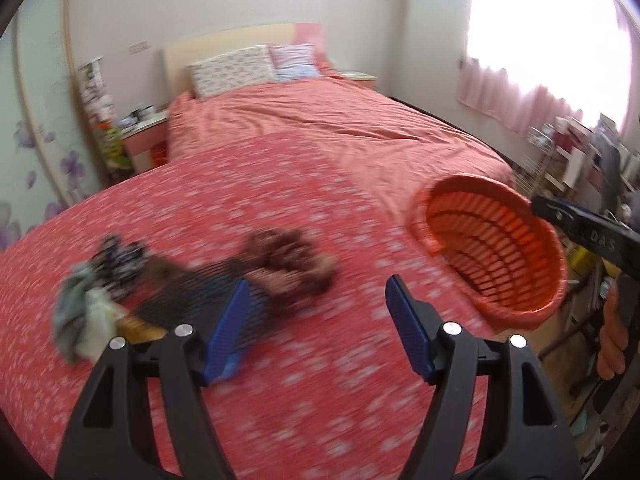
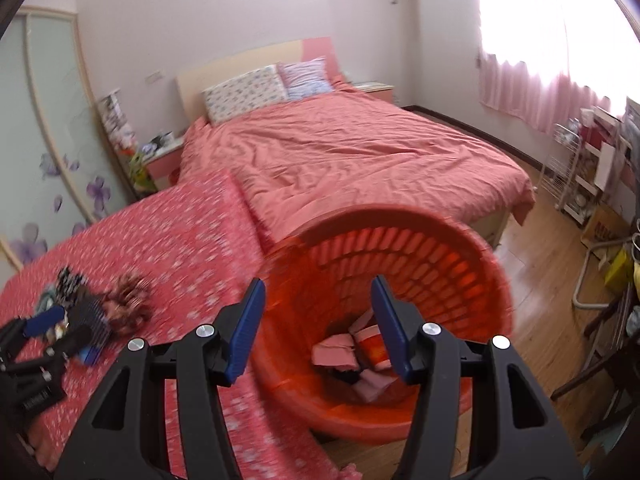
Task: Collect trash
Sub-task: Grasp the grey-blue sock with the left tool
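Observation:
An orange slatted basket [image 2: 472, 280] stands at the bed's right edge, with pink and red scraps [image 2: 344, 356] at its bottom. My right gripper [image 2: 318, 328] is open and empty, just above the basket's near rim. The basket also shows in the left wrist view [image 1: 520, 252]. A blurred pile of trash [image 1: 120, 272] lies on the red flowered bedspread [image 1: 280, 200]: dark patterned pieces, a brown clump [image 1: 288, 256], a grey-green scrap. My left gripper [image 1: 316, 304] is open and empty, just right of the pile. In the right wrist view the left gripper [image 2: 60, 328] sits by the pile.
A large bed with a salmon cover [image 2: 360, 152] and two pillows [image 2: 248, 92] fills the room. A nightstand [image 2: 160, 160] stands at the left by a wardrobe. Shelves and clutter [image 2: 600, 168] line the right wall over wooden floor [image 2: 532, 320].

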Demonstrator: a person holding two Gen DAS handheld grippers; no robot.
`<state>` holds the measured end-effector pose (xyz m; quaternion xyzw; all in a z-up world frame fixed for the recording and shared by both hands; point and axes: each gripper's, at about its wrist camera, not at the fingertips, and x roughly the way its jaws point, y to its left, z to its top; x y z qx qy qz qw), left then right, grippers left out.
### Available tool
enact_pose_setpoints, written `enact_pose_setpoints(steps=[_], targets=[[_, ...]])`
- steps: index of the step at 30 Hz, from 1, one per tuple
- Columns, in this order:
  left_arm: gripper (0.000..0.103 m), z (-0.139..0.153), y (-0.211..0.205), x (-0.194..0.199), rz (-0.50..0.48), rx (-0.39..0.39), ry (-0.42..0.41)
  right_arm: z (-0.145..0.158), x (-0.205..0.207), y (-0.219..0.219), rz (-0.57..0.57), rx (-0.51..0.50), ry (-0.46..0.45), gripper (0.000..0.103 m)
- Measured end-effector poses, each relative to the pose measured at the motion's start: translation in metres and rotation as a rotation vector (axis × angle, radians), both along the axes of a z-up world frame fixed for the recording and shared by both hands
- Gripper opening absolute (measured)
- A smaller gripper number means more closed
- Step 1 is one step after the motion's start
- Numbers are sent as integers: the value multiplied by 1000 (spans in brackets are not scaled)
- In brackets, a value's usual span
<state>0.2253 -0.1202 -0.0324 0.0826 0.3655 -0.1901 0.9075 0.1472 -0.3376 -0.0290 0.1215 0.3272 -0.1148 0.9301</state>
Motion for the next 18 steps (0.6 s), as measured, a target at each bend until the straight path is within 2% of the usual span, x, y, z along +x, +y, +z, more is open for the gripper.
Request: enact_pose_setpoints(steps=[5, 11, 14, 18], targets=[[70, 0, 69, 6, 130, 23, -22, -9, 7, 42, 81, -29, 33, 55], [70, -10, 161, 34, 340, 36, -8, -22, 22, 90, 159, -36, 76, 55], [68, -14, 191, 49, 404, 29, 9, -26, 37, 107, 191, -27, 87, 53], [64, -19, 208, 69, 422, -3, 42, -27, 63, 131, 218, -22, 94, 52]])
